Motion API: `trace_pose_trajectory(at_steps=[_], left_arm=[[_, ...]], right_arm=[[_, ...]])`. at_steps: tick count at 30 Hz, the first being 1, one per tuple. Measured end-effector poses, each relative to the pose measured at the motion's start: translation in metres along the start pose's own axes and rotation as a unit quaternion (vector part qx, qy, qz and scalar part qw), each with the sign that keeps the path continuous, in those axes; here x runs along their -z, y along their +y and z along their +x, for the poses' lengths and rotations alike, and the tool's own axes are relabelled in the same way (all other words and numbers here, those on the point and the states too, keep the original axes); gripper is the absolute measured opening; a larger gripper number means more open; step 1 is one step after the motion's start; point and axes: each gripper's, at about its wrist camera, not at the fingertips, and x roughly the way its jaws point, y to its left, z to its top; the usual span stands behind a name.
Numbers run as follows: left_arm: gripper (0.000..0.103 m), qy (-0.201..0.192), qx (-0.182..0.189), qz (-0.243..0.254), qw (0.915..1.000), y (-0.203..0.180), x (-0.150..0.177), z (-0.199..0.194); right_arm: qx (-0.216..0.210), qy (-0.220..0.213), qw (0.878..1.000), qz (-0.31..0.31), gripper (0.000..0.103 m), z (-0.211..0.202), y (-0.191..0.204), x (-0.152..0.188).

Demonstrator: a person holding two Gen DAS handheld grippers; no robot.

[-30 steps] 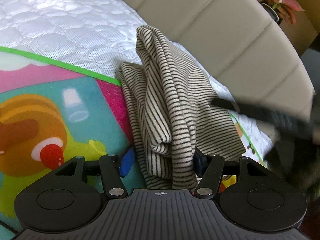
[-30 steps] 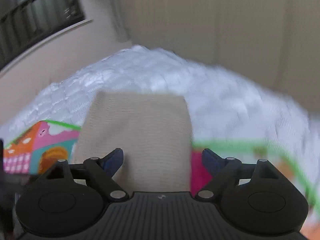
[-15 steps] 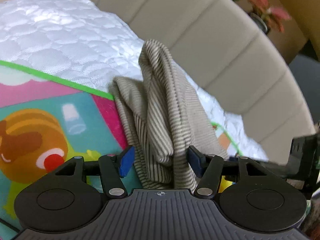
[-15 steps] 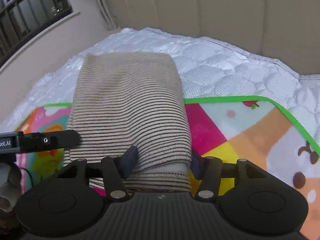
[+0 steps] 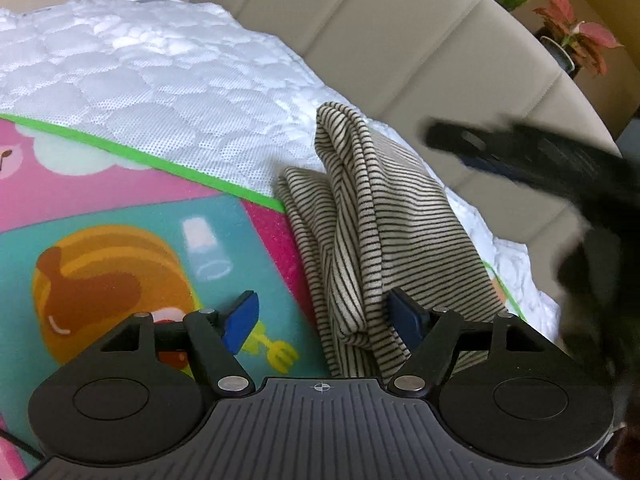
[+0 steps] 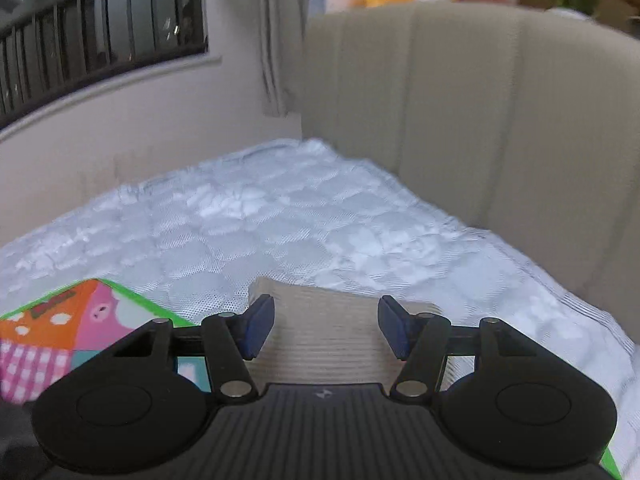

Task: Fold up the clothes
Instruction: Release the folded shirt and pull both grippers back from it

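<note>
My left gripper [image 5: 326,316] is opening off the folded striped shirt [image 5: 384,232] at my one o'clock; my right gripper [image 6: 326,330] is opening too, gripping nothing. Folding looks nearly finished.

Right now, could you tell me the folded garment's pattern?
Thin dark stripes on cream garment, clearest in left wrist view.
</note>
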Motion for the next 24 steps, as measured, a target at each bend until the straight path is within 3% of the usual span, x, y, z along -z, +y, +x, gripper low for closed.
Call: trace_pose_trajectory(at_steps=[2, 3, 5, 7, 10, 12, 16, 20, 24], left_arm=[[0.08, 0.0, -0.002, 0.003, 1.0, 0.002, 0.003, -0.003], [0.08, -0.001, -0.005, 0.003, 1.0, 0.003, 0.003, -0.003], [0.08, -0.005, -0.011, 0.002, 0.9999, 0.006, 0.002, 0.0], [0.081, -0.003, -0.007, -0.003, 1.0, 0.01, 0.001, 0.001], [0.085, -0.002, -0.002, 0.001, 1.0, 0.009, 0.001, 0.002], [0.085, -0.004, -0.003, 0.006, 1.0, 0.008, 0.002, 0.002], [0.086, -0.01, -0.004, 0.003, 0.9999, 0.007, 0.004, 0.001], [0.087, -0.04, -0.012, 0.003, 0.9991, 0.002, 0.011, -0.007], [0.087, -0.086, -0.069, 0.057, 0.9922, -0.023, 0.03, -0.036]], right_arm=[[0.013, 0.067, 0.997, -0.035, 0.059, 0.039, 0.011, 0.0], [0.03, 0.078, 0.994, -0.068, 0.062, 0.052, 0.017, 0.008], [0.046, 0.075, 0.991, -0.096, 0.066, 0.062, 0.024, 0.012], [0.036, 0.065, 0.995, -0.064, 0.066, 0.054, 0.02, 0.01], [0.017, 0.024, 0.999, -0.024, 0.07, 0.016, 0.005, 0.022], [0.011, -0.003, 1.0, 0.003, 0.095, -0.018, -0.007, 0.039], [0.031, -0.02, 0.998, 0.057, 0.099, -0.075, -0.023, 0.089], [0.056, -0.019, 0.99, 0.128, 0.103, -0.124, -0.037, 0.138], [0.084, -0.025, 0.987, 0.136, 0.103, -0.17, -0.038, 0.181]])
